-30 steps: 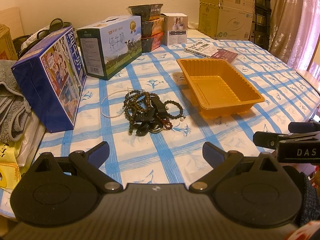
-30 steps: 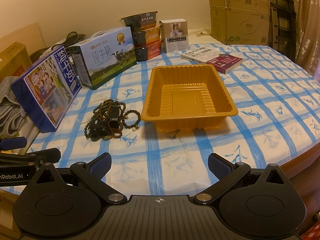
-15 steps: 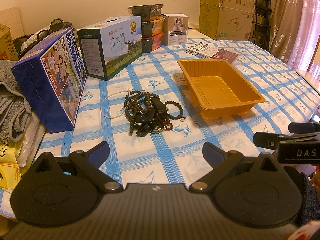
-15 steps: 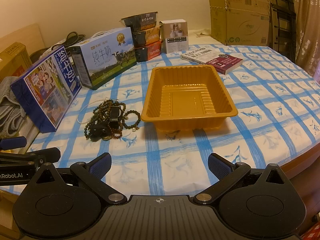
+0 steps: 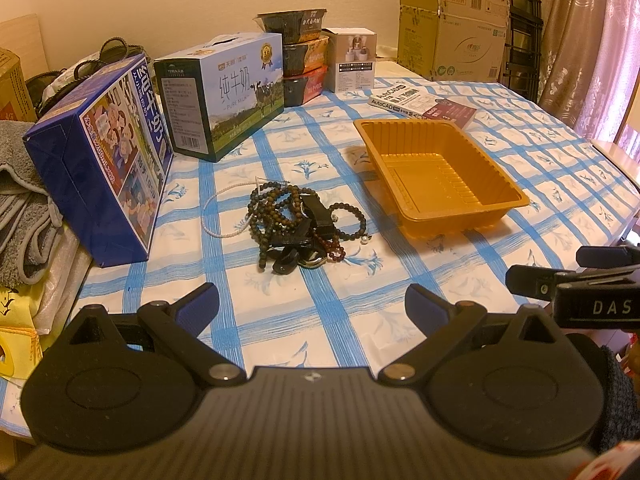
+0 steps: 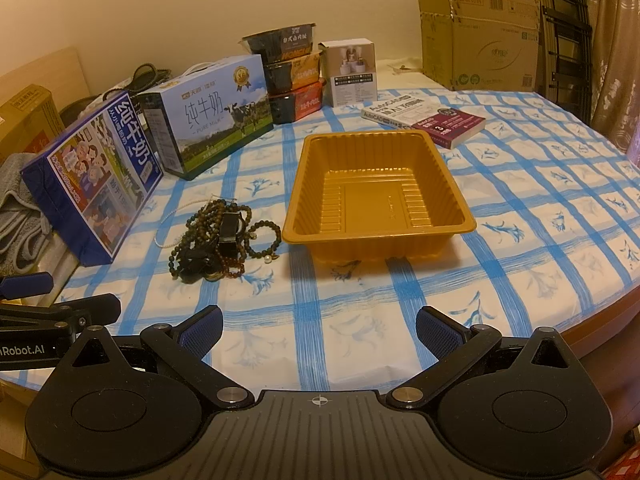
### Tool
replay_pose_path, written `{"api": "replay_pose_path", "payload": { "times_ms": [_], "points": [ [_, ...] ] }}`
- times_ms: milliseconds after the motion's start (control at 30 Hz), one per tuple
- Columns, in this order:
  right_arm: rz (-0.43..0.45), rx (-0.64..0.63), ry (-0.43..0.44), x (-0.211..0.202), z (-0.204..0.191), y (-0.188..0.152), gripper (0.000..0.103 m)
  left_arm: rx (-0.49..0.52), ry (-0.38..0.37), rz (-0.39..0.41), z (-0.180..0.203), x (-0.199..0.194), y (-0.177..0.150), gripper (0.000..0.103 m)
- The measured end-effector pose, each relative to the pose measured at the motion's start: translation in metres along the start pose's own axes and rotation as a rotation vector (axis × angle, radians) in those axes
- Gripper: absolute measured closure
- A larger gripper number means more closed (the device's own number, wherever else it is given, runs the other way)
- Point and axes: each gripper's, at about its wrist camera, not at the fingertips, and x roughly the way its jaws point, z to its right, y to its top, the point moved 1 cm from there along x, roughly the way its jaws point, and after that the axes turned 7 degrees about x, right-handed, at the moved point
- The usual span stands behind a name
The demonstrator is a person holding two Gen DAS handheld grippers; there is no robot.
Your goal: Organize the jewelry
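Observation:
A tangled pile of bead bracelets [image 5: 298,224] [image 6: 218,236] with a black strap and a thin white cord lies on the blue-checked tablecloth. Just right of the pile stands an empty orange plastic tray [image 5: 486,218] [image 6: 456,224]. My left gripper [image 5: 312,306] hovers open near the table's front edge, short of the pile, nothing between its fingers. My right gripper [image 6: 318,330] is open too, in front of the tray, holding nothing. Each gripper shows at the edge of the other's view.
Two milk cartons [image 5: 108,168] [image 5: 224,92] stand left and behind the pile. Stacked food bowls [image 6: 292,72], a small white box [image 6: 352,70], a book [image 6: 428,120] and a cardboard box [image 6: 480,36] line the back. Grey cloth [image 5: 20,200] lies at the far left.

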Motion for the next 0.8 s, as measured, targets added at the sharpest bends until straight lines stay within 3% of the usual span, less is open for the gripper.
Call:
{"api": "replay_pose_path", "payload": {
  "times_ms": [800],
  "points": [
    [-0.007, 0.002, 0.000, 0.0038, 0.0041, 0.0038, 0.001, 0.000, 0.000, 0.000, 0.0000, 0.0002, -0.0001, 0.004]
  ]
}}
